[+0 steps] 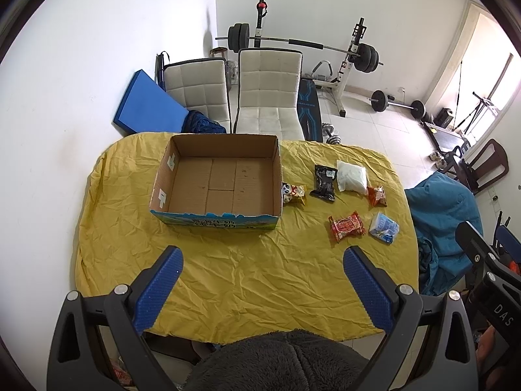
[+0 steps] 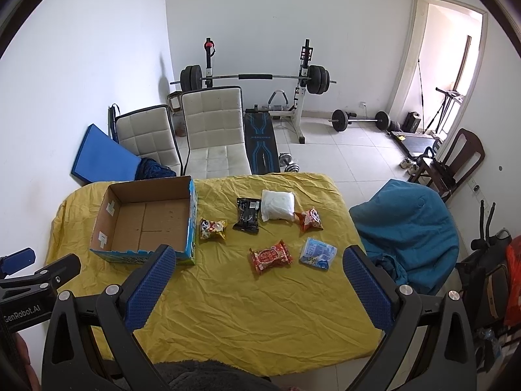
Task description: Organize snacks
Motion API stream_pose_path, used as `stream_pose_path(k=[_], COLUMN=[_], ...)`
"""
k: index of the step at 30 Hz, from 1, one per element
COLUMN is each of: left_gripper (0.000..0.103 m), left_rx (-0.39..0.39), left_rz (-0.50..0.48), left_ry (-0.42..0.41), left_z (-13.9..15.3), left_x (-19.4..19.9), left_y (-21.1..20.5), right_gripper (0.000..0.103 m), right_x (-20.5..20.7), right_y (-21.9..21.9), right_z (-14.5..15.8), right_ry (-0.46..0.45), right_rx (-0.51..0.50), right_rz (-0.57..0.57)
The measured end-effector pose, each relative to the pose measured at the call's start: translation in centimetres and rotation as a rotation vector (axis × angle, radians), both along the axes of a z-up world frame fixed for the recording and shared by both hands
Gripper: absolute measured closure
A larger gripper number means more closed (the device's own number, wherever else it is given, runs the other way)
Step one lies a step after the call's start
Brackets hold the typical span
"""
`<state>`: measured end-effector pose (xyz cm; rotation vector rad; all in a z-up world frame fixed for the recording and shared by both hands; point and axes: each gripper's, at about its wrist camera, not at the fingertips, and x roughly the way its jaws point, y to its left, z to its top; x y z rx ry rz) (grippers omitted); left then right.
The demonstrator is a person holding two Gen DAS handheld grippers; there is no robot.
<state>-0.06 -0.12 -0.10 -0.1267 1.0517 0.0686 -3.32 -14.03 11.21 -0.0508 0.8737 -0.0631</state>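
Note:
An open cardboard box (image 1: pixel 221 182) (image 2: pixel 146 224) with nothing in it stands on the yellow tablecloth (image 1: pixel 228 277) (image 2: pixel 247 306). To its right lie several snack packs: a panda pack (image 1: pixel 294 193) (image 2: pixel 212 228), a black pack (image 1: pixel 323 182) (image 2: pixel 248 215), a white pouch (image 1: pixel 351 176) (image 2: pixel 277 208), an orange pack (image 1: pixel 377 195) (image 2: pixel 309 219), a red pack (image 1: pixel 346 226) (image 2: pixel 271 256) and a light blue pack (image 1: pixel 384 228) (image 2: pixel 317 253). My left gripper (image 1: pixel 262 280) is open, high above the table's near side. My right gripper (image 2: pixel 259 280) is open too, holding nothing.
Two white padded chairs (image 1: pixel 267 97) stand behind the table, a blue mat (image 1: pixel 146 104) leans on the wall, and a barbell rack (image 2: pixel 254 78) fills the back. A teal-covered seat (image 2: pixel 410 228) stands right of the table. A dark fuzzy sleeve (image 1: pixel 280 361) lies below.

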Motion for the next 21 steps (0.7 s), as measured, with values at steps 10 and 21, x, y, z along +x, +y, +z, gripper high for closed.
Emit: stream_pose_path(k=[10,21], left_gripper=[0.002,0.002], left_rx=[0.005,0.014], left_rz=[0.0,0.0], left_ry=[0.001,-0.01], left_z=[-0.03,0.09], left_x=[0.01,0.24], left_y=[-0.22,-0.28], right_gripper=[0.0,0.0], right_x=[0.07,-0.08], right_y=[-0.19,-0.25], right_z=[-0.04,-0.05], right_ry=[0.001,-0.003], right_rx=[0.001,-0.001], right_rz=[-0.002,-0.003])
